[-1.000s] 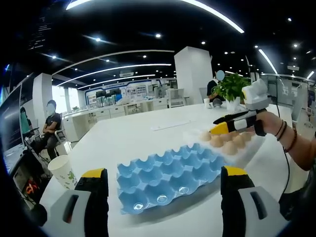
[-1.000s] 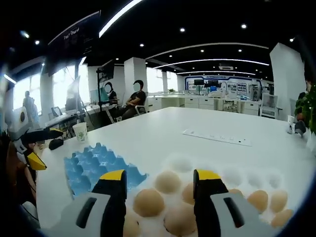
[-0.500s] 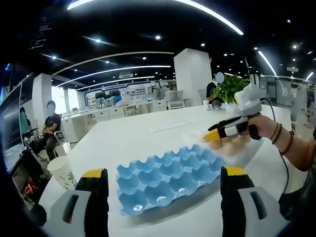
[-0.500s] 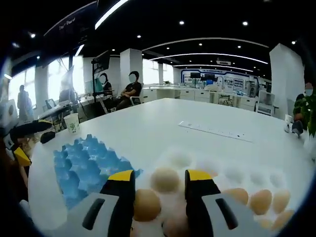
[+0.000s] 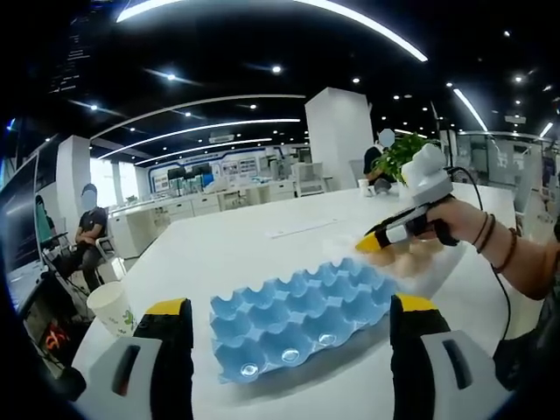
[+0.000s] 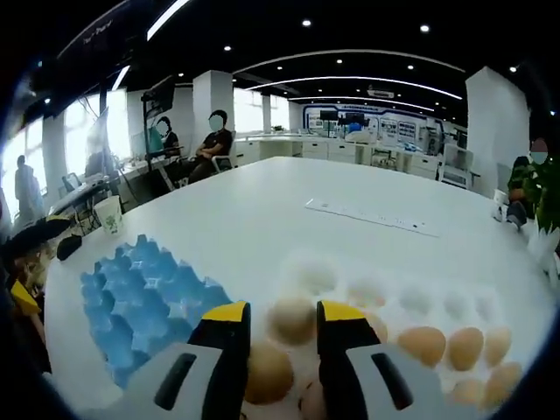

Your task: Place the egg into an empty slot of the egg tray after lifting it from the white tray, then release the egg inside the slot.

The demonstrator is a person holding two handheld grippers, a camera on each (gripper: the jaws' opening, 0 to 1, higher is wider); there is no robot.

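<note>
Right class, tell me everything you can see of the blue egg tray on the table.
The blue egg tray is a moulded sheet of cup-shaped slots in rows, glossy like thin plastic. Every slot in view is empty. It lies flat on the white table, beside the white tray of brown eggs. Neither gripper touches it.

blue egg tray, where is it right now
The blue moulded egg tray lies on the white table, framed between the left claw's jaws in the left gripper view. In the right gripper view it sits left of the white tray of brown eggs.
</note>
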